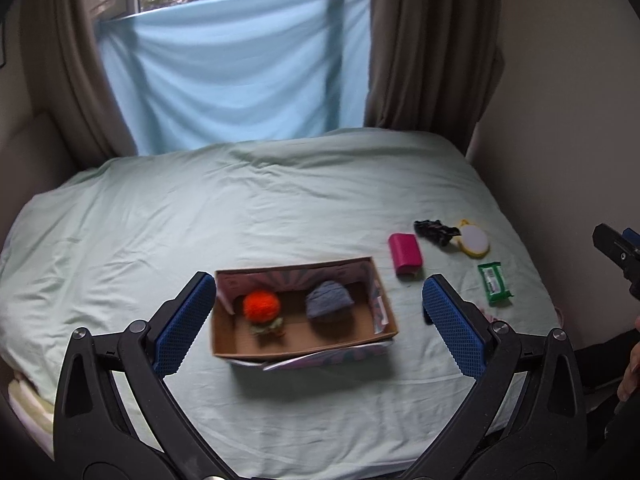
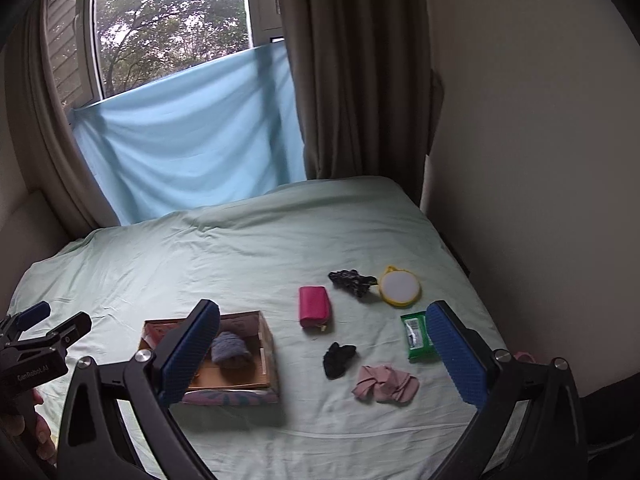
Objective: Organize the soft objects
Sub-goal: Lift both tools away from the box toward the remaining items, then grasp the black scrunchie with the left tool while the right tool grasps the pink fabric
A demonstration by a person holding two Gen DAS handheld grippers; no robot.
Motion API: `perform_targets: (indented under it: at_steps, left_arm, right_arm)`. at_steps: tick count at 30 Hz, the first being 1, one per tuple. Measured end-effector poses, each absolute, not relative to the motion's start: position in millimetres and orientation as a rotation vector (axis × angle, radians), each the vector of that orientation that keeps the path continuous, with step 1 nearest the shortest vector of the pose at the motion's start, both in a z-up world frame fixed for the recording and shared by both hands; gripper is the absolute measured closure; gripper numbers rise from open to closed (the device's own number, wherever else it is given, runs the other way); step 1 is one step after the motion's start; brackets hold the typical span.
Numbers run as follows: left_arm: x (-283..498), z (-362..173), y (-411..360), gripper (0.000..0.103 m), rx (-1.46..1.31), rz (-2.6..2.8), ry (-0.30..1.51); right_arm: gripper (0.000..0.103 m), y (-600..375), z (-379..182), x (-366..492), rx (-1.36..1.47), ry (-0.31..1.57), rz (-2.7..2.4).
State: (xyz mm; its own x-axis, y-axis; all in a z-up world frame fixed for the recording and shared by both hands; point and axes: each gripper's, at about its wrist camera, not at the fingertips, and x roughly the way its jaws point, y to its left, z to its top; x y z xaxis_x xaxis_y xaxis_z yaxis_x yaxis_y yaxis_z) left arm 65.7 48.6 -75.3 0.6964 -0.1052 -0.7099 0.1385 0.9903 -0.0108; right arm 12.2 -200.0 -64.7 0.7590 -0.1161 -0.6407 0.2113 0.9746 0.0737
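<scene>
- Looking through the left wrist view, the left gripper [image 1: 316, 312] hangs with its blue pads wide apart and nothing between them, framing the cardboard box [image 1: 384, 334] at lower centre of the frame.
- Inside the box sit an orange pompom [image 1: 261, 306] on the left and a grey knitted ball [image 1: 329, 300] on the right (both blurred, so texture is a guess).
- Right of the box lie a pink pouch [image 1: 405, 255], a green wipes packet [image 1: 495, 283], a yellow-rimmed mirror [image 1: 474, 239] and a black scrunchie [image 1: 434, 231] touching it.
- At the right edge, only a cut-off tip of the right gripper [image 1: 618, 254] shows.
- Switching to the right wrist view, the right gripper's own pads also stand well apart, empty, above the bed sheet [image 2: 240, 248].
- Between them at lower centre lie a second black scrunchie [image 2: 338, 358] and a pink cloth bow [image 2: 384, 384], near each other but apart.
- Both look light, limp and easily squashed; I judge a pinch across the bunched middle would hold best, since loose edges would slip.
- One pad hides the box's left half, so the pompom cannot be seen here.
</scene>
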Motion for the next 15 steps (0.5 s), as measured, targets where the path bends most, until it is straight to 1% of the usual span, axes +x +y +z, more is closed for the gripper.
perform_targets:
  at_steps: [4,7,15]
  left_arm:
    - [73.9,-88.8,0.7,0.000,0.064,-0.183,0.782]
    - [81.4,-109.8,-37.4,0.000,0.093,-0.223,0.782]
    - [109.2,-196.5,-118.2,0.000,0.162,-0.332,0.808]
  right_arm:
    - [0.000,-228.8,-83.1,14.2,0.154,0.696,-0.183]
    - [0.000,-248.8,-112.0,20.5,0.152,0.735,-0.179]
    - [0.000,-283.7,-198.2,27.7,0.125,0.787,-0.146]
